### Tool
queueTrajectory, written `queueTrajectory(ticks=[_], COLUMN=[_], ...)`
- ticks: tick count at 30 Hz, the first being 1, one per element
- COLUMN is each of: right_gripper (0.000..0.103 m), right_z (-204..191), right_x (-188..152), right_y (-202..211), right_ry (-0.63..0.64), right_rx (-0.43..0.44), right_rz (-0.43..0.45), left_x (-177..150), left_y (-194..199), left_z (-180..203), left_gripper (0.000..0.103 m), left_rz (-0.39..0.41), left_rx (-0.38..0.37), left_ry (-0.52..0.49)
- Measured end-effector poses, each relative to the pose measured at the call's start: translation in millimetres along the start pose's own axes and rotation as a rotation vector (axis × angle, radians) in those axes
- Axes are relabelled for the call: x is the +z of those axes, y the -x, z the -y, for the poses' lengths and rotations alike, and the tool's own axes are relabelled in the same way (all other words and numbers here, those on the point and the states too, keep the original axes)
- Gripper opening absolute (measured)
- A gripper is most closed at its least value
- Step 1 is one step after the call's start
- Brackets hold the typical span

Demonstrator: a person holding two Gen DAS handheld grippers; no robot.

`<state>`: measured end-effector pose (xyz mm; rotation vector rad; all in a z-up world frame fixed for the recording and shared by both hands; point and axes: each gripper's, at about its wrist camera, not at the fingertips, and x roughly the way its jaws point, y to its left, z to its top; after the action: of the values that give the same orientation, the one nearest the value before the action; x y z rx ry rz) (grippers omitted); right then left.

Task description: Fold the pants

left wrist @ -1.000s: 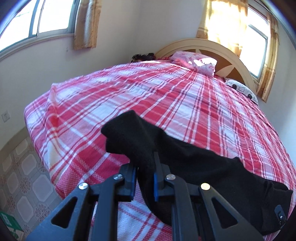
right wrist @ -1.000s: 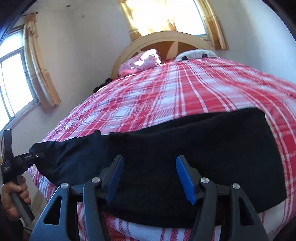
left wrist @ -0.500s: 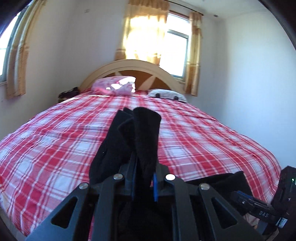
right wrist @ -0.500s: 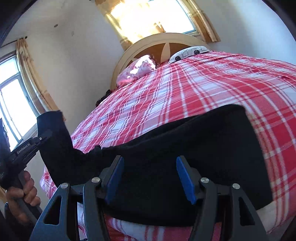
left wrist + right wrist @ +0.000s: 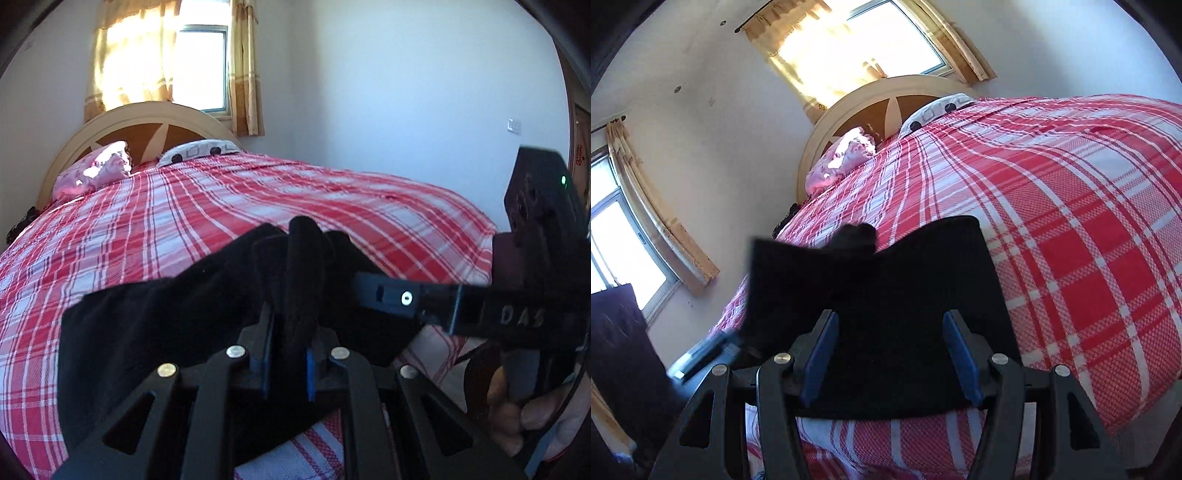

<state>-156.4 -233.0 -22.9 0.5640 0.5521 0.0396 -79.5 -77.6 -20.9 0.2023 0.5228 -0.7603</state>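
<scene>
Black pants [image 5: 147, 332] lie across the near edge of the red plaid bed [image 5: 184, 206]. My left gripper [image 5: 288, 332] is shut on a bunched end of the pants, which sticks up between its pads. It holds that end over the rest of the cloth, close to my right gripper's finger [image 5: 406, 299]. In the right wrist view the pants [image 5: 905, 277] lie doubled over, with a raised fold [image 5: 857, 232] at their far edge. My right gripper [image 5: 890, 354] stands open just over them, its blue pads [image 5: 820, 354] wide apart. The left gripper [image 5: 705, 350] is a blur at the lower left.
A pink pillow [image 5: 92, 173] and a patterned white pillow [image 5: 199, 151] lie by the arched headboard [image 5: 140, 122]. Curtained windows [image 5: 849, 48] stand behind and to the left. A hand [image 5: 517, 413] holds the right gripper's handle. A dark cabinet [image 5: 620, 350] stands left of the bed.
My left gripper has swung from the bed's left side across to the right, carrying the pants' end over the other half. The right gripper stayed open over the cloth and shifted a little.
</scene>
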Motion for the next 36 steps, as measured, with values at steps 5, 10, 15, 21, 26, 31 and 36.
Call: queueTrajectory(ticks=[5,10,15,21,26,31,36], right_gripper=[0.061,0.061,0.061,0.061,0.061,0.061,0.061], right_z=[6,11,14,4,-6,-27,-22], right_x=[0,11,26,43,32,14,9], right_y=[2,-5,-18,-44,-63,-57,-55], right_ry=[-0.038,-0.122,-0.153,-0.109,-0.076,0.119,0.118], right_rx=[0.059,0.182,0.224,0.23,0.198,0.118,0.091], right_rz=[-0.009,-0.037,-0.068,-0.074,-0.127,-0.153,-0.125], left_x=[-9,-20,-17,-8,-8,-15,-24], left_y=[1,1,22,56,72,58,51], left_z=[6,27,11,-24,-49,-91,-121], left_gripper=[0.014,0.016,0.022,0.059,0.065,0.065,0.065], left_rz=[-0.01,0.003,-0.02,0.008,0.034,-0.027,-0.071], left_rx=[0.016,0.052,-0.046,-0.077,0.03,0.112,0.119], left_ry=[-0.042,-0.173,-0.097,0.0,0.036,0.225,0.399])
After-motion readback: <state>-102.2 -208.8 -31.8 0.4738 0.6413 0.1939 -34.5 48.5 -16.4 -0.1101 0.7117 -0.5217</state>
